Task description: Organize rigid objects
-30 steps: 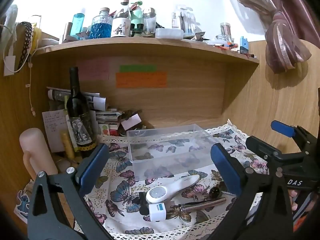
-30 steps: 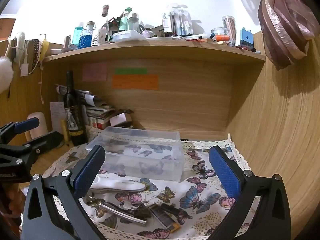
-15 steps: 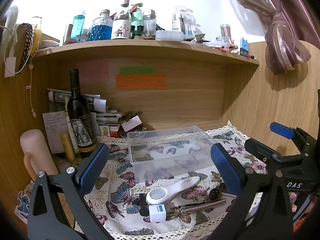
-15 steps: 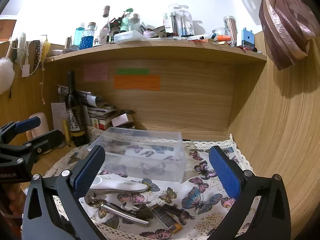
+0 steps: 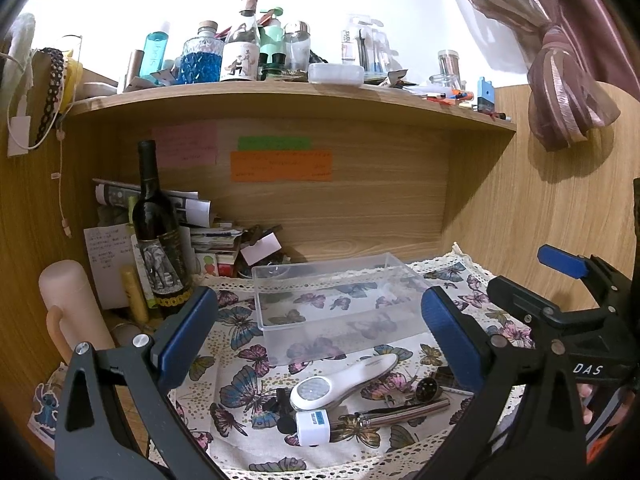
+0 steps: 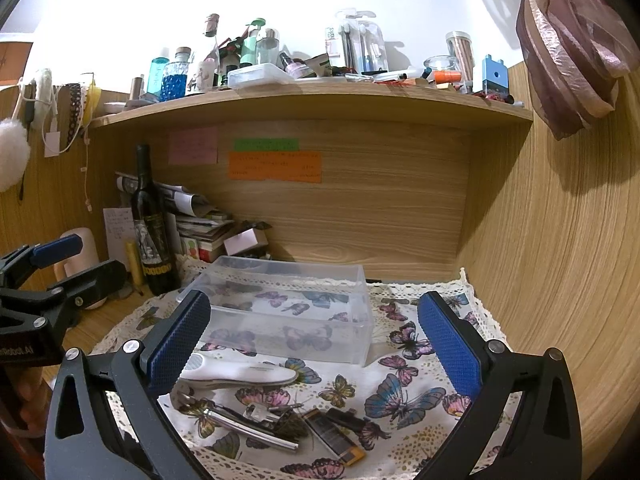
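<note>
A clear plastic box [image 5: 336,304] stands empty on the butterfly cloth [image 5: 236,340]; it also shows in the right wrist view [image 6: 292,316]. In front of it lie a white handheld device [image 5: 340,380], a small white cube charger [image 5: 314,428], a metal pen-like tool [image 5: 400,412] and a round dark piece [image 5: 426,388]. The right wrist view shows the white device [image 6: 240,374], the metal tool [image 6: 248,426] and a flat black and yellow item [image 6: 334,434]. My left gripper [image 5: 320,336] is open and empty above them. My right gripper [image 6: 316,344] is open and empty.
A dark wine bottle [image 5: 158,236] stands at the back left beside stacked papers [image 5: 208,236] and a pink cylinder [image 5: 66,300]. A wooden shelf [image 5: 280,96] overhead carries several bottles. Wooden walls close the back and right side [image 6: 560,240].
Both views have shifted very slightly; the grippers stay open and no object has moved.
</note>
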A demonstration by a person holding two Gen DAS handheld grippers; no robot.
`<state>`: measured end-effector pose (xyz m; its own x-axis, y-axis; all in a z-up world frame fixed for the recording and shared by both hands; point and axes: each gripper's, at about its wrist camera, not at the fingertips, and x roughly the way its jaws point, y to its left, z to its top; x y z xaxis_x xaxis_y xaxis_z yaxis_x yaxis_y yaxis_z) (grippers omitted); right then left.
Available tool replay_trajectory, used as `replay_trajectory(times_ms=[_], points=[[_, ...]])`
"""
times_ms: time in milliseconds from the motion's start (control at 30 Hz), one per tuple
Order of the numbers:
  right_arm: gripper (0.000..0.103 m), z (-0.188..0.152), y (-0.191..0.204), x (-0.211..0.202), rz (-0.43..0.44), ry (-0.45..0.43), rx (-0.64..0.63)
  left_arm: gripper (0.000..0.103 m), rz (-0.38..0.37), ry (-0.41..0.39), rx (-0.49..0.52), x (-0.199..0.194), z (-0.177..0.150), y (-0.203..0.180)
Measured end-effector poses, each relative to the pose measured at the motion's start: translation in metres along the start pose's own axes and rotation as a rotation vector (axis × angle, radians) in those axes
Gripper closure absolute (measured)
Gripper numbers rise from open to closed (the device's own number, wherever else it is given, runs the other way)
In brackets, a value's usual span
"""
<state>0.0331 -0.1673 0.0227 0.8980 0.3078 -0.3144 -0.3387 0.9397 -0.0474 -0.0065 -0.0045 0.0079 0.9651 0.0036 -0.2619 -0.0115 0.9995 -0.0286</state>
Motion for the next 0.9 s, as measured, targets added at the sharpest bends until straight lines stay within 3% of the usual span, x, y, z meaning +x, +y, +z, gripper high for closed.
replay_trajectory(times_ms=[900], points=[[0.000, 0.0025, 0.0023, -0.0003, 0.011, -0.006, 0.008, 0.000, -0.007, 0.000, 0.000, 0.0010, 0.0001, -0.0022]])
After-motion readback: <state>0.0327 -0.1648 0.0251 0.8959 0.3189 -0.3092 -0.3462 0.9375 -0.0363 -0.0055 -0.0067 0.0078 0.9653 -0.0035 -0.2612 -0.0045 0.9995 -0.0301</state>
